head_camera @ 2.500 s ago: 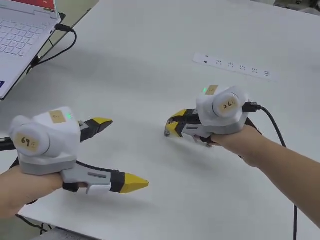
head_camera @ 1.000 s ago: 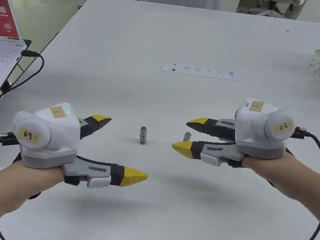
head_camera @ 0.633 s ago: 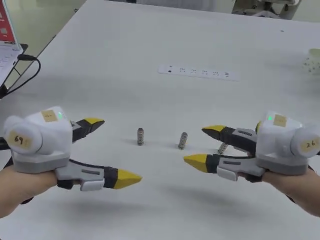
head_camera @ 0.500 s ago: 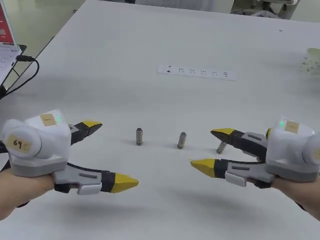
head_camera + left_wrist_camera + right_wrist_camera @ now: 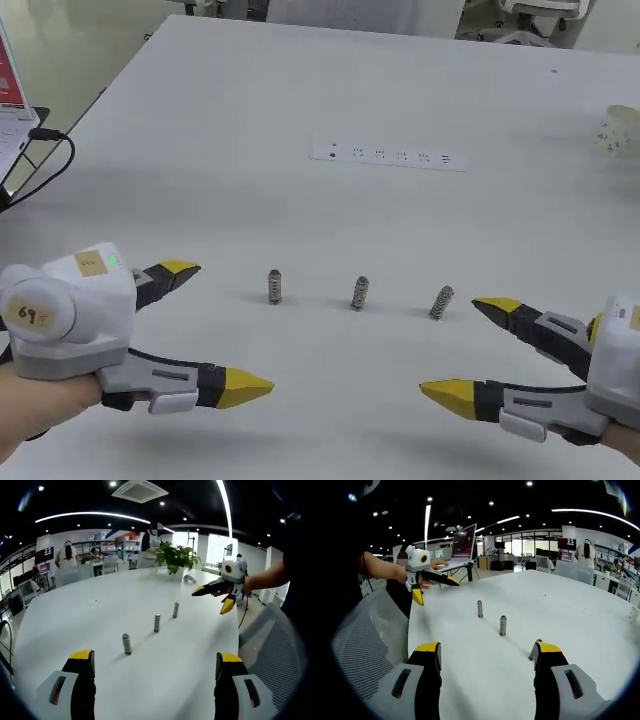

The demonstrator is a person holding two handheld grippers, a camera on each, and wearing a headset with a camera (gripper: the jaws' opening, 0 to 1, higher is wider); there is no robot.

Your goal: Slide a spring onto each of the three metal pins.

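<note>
White desk (image 5: 300,80), three springs (image 5: 360,293) standing in a row, left gripper (image 5: 228,325) and right gripper (image 5: 458,345) flanking, fingers (image 5: 245,380) spread wide, empty.

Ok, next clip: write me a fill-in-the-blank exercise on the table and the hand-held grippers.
1. The springs standing in a row on the table number _____.
2. The left hand-held gripper and the right hand-held gripper both have their jaws _____.
3. The power strip beyond the springs is coloured _____.
Missing words: three; open; white.
</note>
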